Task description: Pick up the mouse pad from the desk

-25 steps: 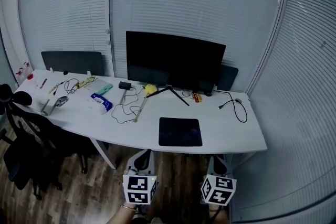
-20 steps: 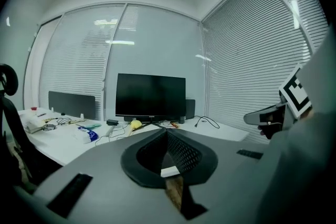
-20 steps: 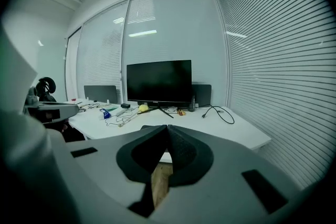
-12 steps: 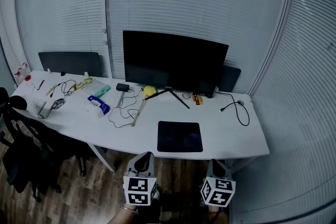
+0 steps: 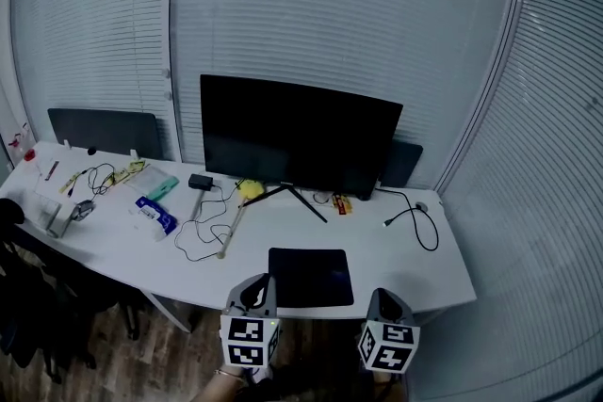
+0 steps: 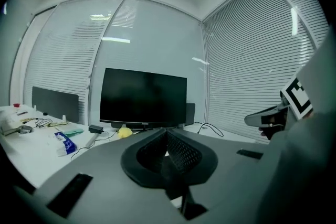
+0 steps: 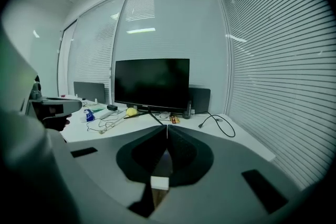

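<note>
A dark square mouse pad (image 5: pixel 311 277) lies flat near the front edge of the white desk (image 5: pixel 396 249), in front of the black monitor (image 5: pixel 300 136). In the head view my left gripper (image 5: pixel 254 293) hangs just before the desk edge, at the pad's near left corner. My right gripper (image 5: pixel 384 303) is level with it, off the pad's right side. Both are shut and hold nothing; the jaws meet in the left gripper view (image 6: pixel 167 131) and in the right gripper view (image 7: pixel 167 126). The pad itself is hidden behind the jaws in both gripper views.
On the desk's left half lie a blue packet (image 5: pixel 153 214), a teal item (image 5: pixel 162 188), a small black box (image 5: pixel 200 182), a yellow object (image 5: pixel 251 190) and loose cables (image 5: pixel 203 231). A black cable (image 5: pixel 412 221) curls at the right. Dark chairs (image 5: pixel 38 306) stand left of the desk.
Both grippers have come closer to the desk's front edge, and the mouse pad now sits just beyond them. The jaws have stayed shut.
</note>
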A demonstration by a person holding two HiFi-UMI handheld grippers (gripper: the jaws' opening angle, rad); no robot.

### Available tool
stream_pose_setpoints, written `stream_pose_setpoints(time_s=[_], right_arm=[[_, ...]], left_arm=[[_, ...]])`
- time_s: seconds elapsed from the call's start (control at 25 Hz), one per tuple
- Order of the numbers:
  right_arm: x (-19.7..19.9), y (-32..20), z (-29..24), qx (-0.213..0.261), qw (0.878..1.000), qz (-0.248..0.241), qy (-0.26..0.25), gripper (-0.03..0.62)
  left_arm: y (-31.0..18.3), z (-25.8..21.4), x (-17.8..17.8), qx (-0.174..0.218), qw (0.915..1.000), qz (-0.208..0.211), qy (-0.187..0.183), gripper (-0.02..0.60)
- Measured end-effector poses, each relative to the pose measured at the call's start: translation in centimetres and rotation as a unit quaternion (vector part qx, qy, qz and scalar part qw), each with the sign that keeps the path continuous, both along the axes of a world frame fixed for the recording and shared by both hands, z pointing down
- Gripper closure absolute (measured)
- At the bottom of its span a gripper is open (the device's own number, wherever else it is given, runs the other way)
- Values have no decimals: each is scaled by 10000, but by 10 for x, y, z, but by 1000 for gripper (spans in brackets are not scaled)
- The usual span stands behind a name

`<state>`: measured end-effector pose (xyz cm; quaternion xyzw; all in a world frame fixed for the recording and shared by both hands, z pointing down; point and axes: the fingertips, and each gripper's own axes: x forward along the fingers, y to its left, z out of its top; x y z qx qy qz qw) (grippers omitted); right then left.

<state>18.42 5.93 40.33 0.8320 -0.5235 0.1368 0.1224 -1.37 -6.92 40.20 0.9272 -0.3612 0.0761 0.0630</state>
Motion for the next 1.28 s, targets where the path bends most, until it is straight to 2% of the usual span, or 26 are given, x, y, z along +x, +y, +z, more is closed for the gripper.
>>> stream_pose_setpoints(time_s=[0.24,0.8,1.0,1.28], right_arm=[[23,-38,-9,4,9999,68,78,560],[54,-127,-14,-81,9998,58,159,560],[62,-150,-2,-206,9997,67,93,560],[79,-159,23,-488,9987,94,-109,560]], left_arm=[[-44,-10,25,84,9999,73,55,566],[-137,-9,50,-59,9998,-56,163,566],[-159,6,60,-208,9997,-42,134,566],[-168,34,69,-528,9985,-100,-114,566]])
